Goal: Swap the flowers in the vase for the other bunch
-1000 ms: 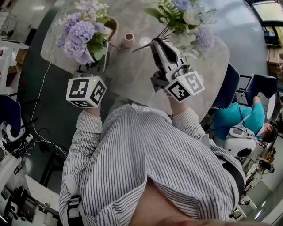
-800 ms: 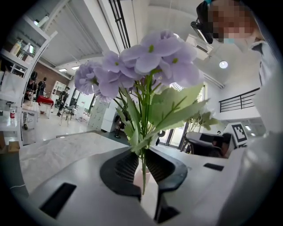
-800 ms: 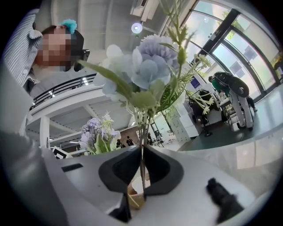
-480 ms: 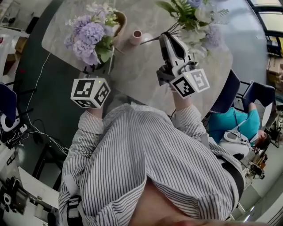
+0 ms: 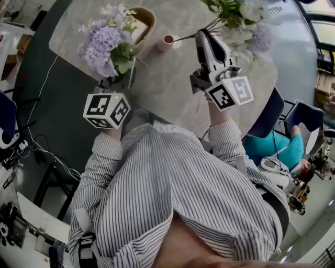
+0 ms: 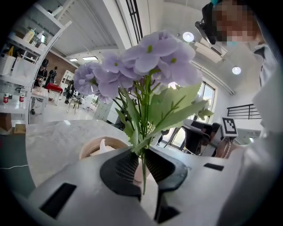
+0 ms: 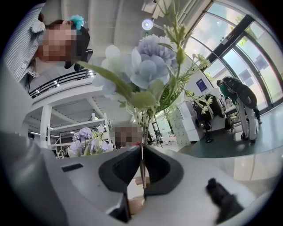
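Here, a tan basket (image 5: 153, 18) sits near the pink vase (image 5: 167, 42).

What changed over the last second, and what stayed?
The right tool, gripping the pale blue and white flower bunch, moved slightly up the picture, farther across the grey marble table. The left tool with the lilac flower bunch drew back slightly. Both grips and the small pink vase are unchanged.

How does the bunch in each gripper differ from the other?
The lilac bunch, in the left gripper, is all purple with broad leaves; the mixed bunch, in the right gripper, is pale blue and white with feathery sprigs. Both are pinched by their stems.
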